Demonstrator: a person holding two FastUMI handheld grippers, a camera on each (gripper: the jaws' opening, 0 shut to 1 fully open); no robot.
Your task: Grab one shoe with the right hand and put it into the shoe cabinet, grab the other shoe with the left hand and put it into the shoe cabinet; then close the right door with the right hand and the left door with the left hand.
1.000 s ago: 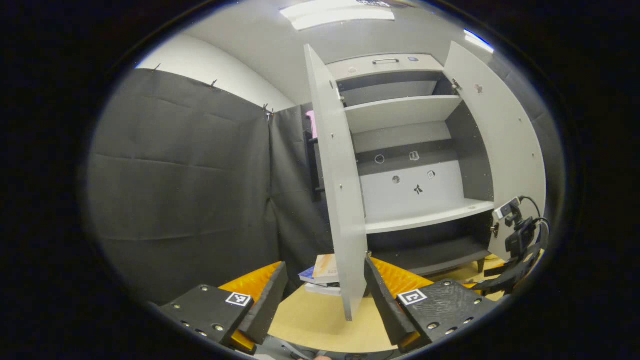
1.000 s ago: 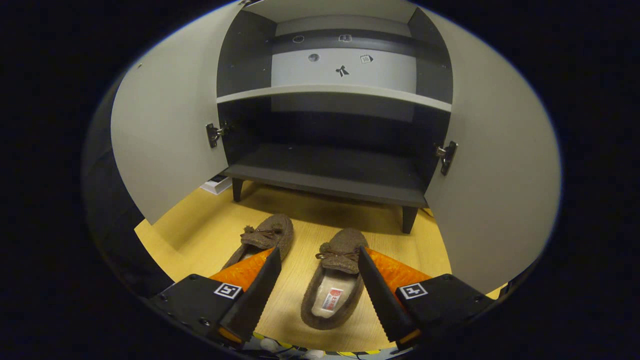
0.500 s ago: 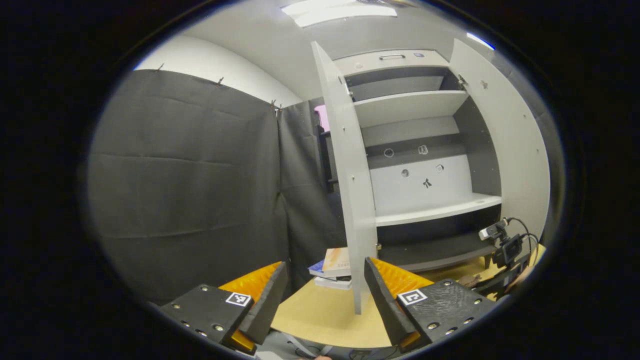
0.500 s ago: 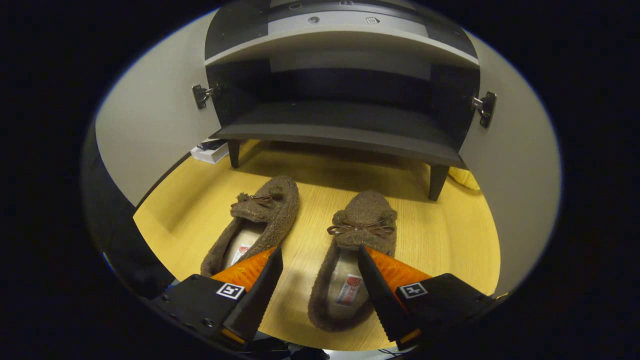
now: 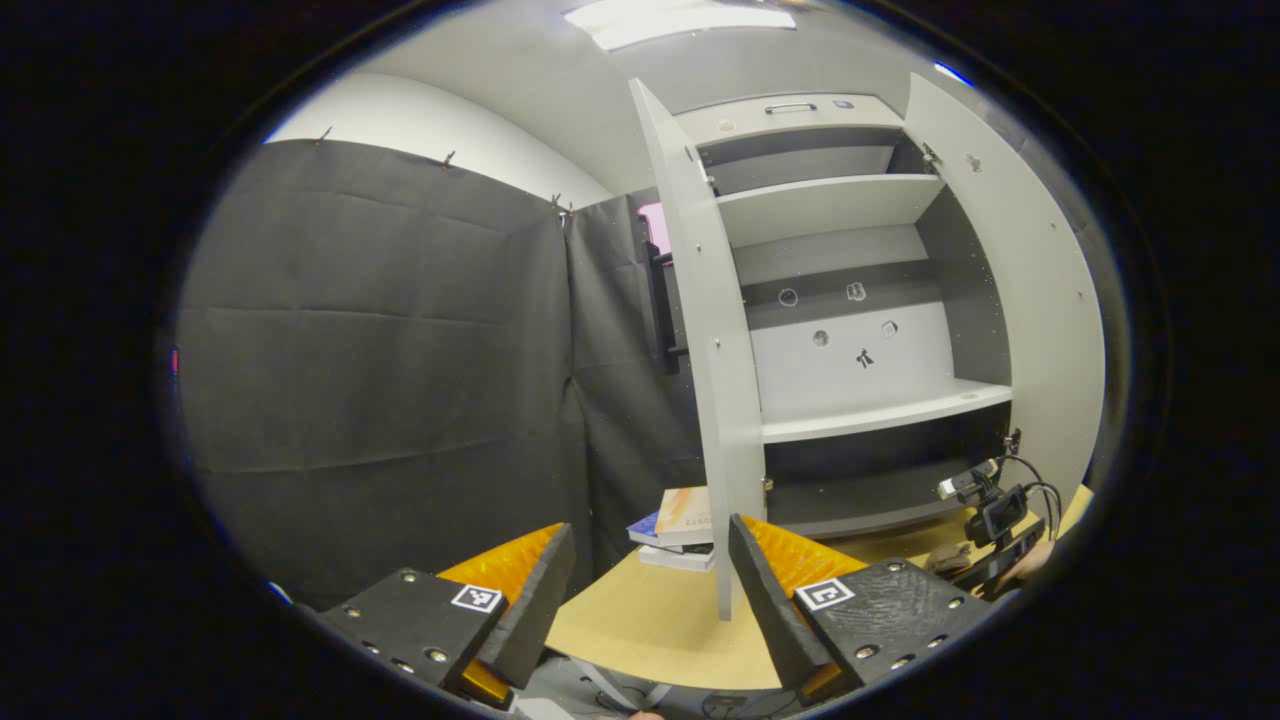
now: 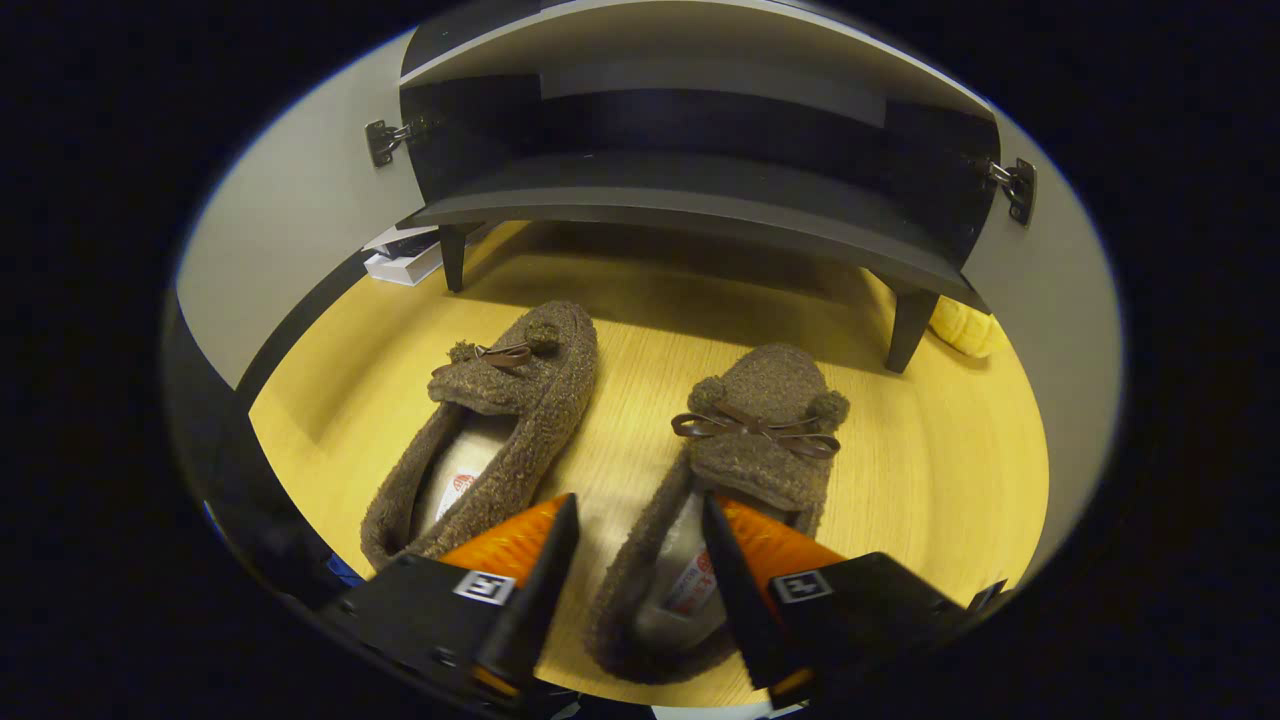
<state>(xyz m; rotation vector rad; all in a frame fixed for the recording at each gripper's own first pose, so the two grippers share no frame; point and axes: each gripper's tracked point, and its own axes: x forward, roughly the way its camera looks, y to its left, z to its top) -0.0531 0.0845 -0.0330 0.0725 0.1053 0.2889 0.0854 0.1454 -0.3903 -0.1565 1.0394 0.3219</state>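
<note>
Two brown fuzzy slippers lie side by side on the yellow wood floor in front of the shoe cabinet (image 6: 680, 215), toes toward it. My right gripper (image 6: 637, 515) is open and low over the right shoe (image 6: 760, 430). That shoe's left wall lies between the fingers, and one finger hangs over its opening. The left shoe (image 6: 500, 410) lies just left of the gripper. In the left gripper view, my left gripper (image 5: 650, 545) is open and holds nothing, off to the left of the cabinet (image 5: 850, 300). Both doors stand open: the left door (image 5: 725, 400) and the right door (image 5: 1035, 300).
A stack of books (image 5: 680, 520) sits on the floor behind the left door, near the cabinet's left leg (image 6: 450, 255). A yellow object (image 6: 965, 328) lies by the right leg (image 6: 908, 325). The other gripper's camera and cables (image 5: 990, 505) show low by the cabinet.
My right gripper has dropped and moved forward onto the right shoe, and its fingers have narrowed a little. My left gripper has turned slightly left, so the cabinet sits farther right in its view.
</note>
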